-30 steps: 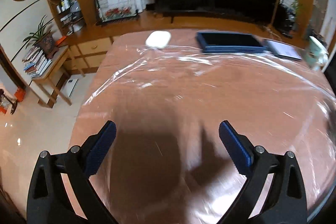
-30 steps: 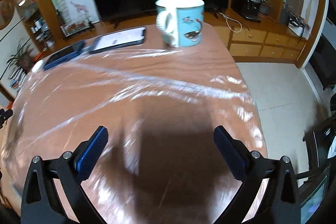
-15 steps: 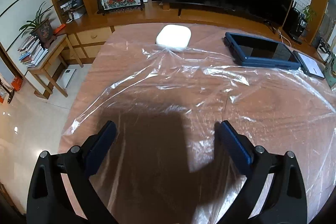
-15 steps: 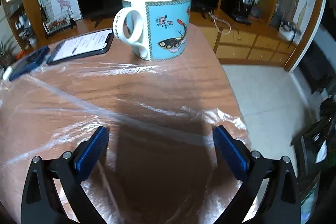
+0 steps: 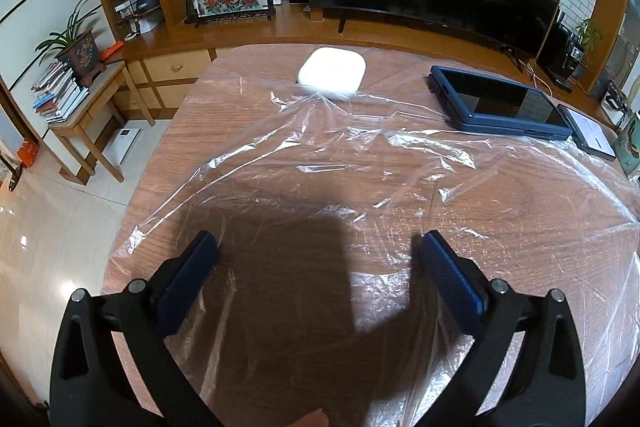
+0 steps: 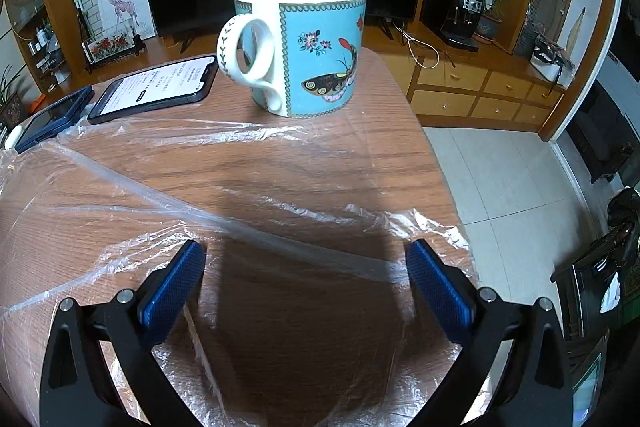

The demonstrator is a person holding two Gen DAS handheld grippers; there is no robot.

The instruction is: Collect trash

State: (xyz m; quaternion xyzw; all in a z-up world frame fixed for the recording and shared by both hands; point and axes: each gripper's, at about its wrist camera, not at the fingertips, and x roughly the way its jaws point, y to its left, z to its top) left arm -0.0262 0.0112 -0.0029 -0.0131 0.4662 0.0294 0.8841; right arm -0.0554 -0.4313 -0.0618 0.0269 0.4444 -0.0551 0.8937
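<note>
Hovering wide apart and holding nothing, left tool (image 5: 318, 251) and right tool (image 6: 306, 261) sit above plastic wrap (image 5: 360, 187) on the tabletop (image 5: 224, 115); mug (image 6: 300, 47) at 12 o'clock.

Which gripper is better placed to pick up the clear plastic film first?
Probably the right gripper: a raised fold of the plastic film lies between its open fingers. Under the left gripper the film lies flatter.

In the left wrist view we see only a sliver of the mug (image 5: 631, 147), cut by the right edge, and the plastic sheet (image 5: 360, 195) runs out of frame beside it. In the right wrist view the tablet (image 6: 52, 117) is clipped, and the phone (image 6: 156, 89) text is unreadable.
</note>
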